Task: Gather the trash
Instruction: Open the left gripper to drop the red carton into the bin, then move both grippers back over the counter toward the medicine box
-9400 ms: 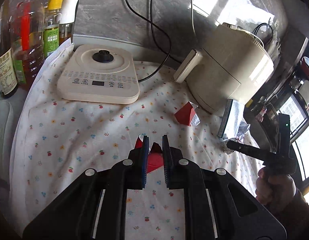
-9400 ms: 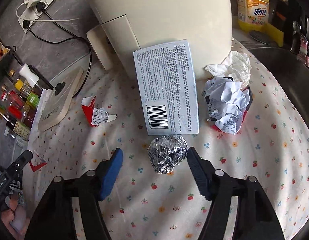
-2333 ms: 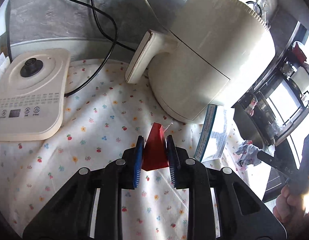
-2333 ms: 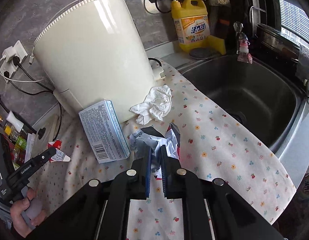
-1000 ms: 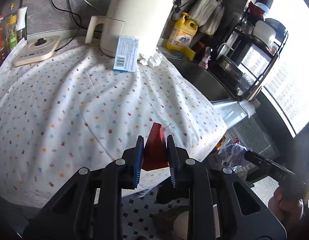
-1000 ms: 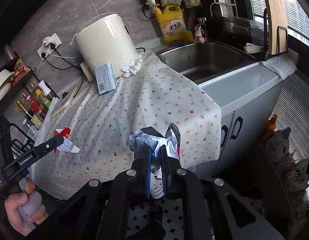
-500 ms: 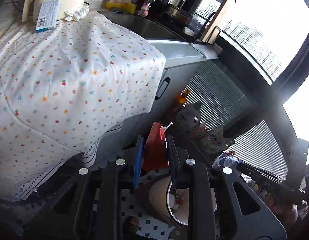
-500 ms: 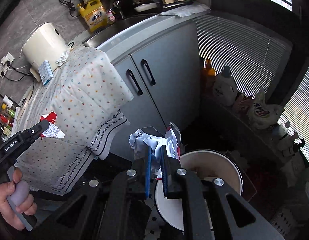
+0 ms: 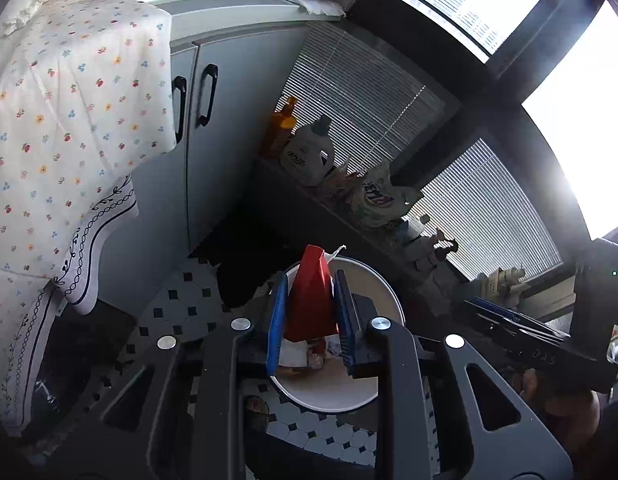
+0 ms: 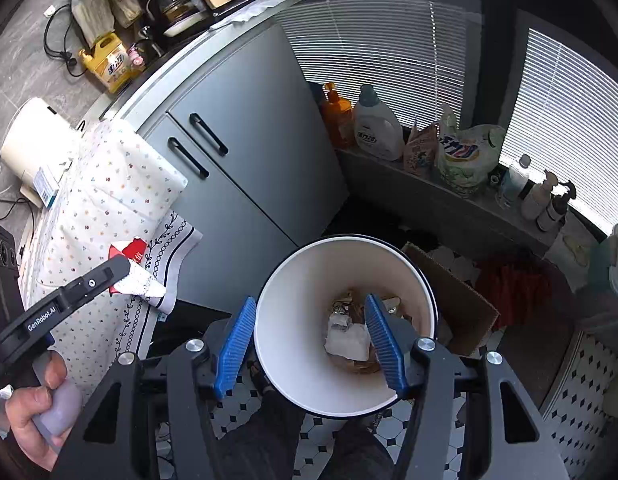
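Pointing steeply down, the right hand-held gripper hangs over the white trash bin on the black-and-white tiled floor. Its blue jaws have just been opening and now stand wide apart with nothing between them. A crumpled paper wad lies at the bottom of the bin among other scraps.

The left hand-held gripper is clamped on a red carton scrap, which stands upright between its blue pads, above the rim of the same bin. In the right wrist view that gripper shows at the left, held by a hand, with the red and white scrap sticking out of its tip in front of the hanging flowered cloth.

The cloth drapes over the tabletop edge beside grey cabinet doors with black handles. On the tabletop stand a cream appliance with a blue box leaning against it, and a yellow detergent jug further back. An orange bottle and a white detergent bottle sit on a low ledge under the window blinds, near a cardboard box just beside the bin.
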### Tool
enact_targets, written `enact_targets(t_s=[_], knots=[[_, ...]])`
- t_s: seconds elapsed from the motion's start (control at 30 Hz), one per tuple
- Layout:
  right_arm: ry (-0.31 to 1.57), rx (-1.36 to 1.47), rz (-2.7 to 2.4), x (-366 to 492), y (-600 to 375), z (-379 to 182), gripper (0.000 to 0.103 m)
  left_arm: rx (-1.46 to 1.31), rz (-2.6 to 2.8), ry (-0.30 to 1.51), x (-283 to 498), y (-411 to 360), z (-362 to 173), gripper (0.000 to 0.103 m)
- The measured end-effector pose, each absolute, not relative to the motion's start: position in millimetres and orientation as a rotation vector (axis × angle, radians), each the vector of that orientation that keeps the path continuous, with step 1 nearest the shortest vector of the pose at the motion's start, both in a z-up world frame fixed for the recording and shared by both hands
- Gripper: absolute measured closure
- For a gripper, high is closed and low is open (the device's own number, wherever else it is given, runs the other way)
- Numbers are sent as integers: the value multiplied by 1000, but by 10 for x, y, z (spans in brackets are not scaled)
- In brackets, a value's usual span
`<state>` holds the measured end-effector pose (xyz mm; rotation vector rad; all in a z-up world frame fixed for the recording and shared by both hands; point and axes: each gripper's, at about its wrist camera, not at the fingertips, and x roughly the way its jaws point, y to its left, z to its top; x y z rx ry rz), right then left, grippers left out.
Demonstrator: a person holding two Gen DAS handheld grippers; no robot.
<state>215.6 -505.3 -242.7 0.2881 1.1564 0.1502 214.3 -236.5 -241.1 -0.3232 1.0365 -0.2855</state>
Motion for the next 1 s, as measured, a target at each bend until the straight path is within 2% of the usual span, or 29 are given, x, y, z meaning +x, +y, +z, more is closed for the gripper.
enact_targets(t_s=[0.17, 0.27, 0.3, 0.33, 0.43, 0.6, 0.8, 0.87, 0.93, 1.0], knots=[[1133, 341, 73, 1975, -5330, -2359, 46, -288, -389, 1094, 2182, -2710, -2505, 78], [1115, 360, 39, 1881, -5472, -2300, 46, -285, -452, 1121, 2224, -2898, -2539, 73], [1111, 366, 28, 1854, -5521, -2287, 46, -276, -473, 1122, 2229, -2958, -2536, 67], [1107, 371, 18, 1828, -5554, -2275, 46, -260, -489, 1121, 2232, -3016, -2525, 53], [1099, 378, 1, 1788, -5630, -2250, 46, -233, -484, 1088, 2223, -3071, -2442, 33], [1097, 388, 14, 1821, -5621, -2232, 46, -255, -435, 1051, 2254, -2876, -2288, 18], [1066, 350, 97, 2041, -5308, -2062, 39, -288, -320, 979, 2267, -2402, -2001, 9], [1050, 328, 128, 2154, -5142, -1986, 38, -291, -274, 938, 2242, -2206, -1873, 8], [1026, 289, 155, 2269, -4937, -1900, 32, -287, -229, 904, 2226, -1995, -1761, 6], [1012, 277, 189, 2382, -4731, -1831, 30, -291, -183, 882, 2217, -1766, -1679, 6]])
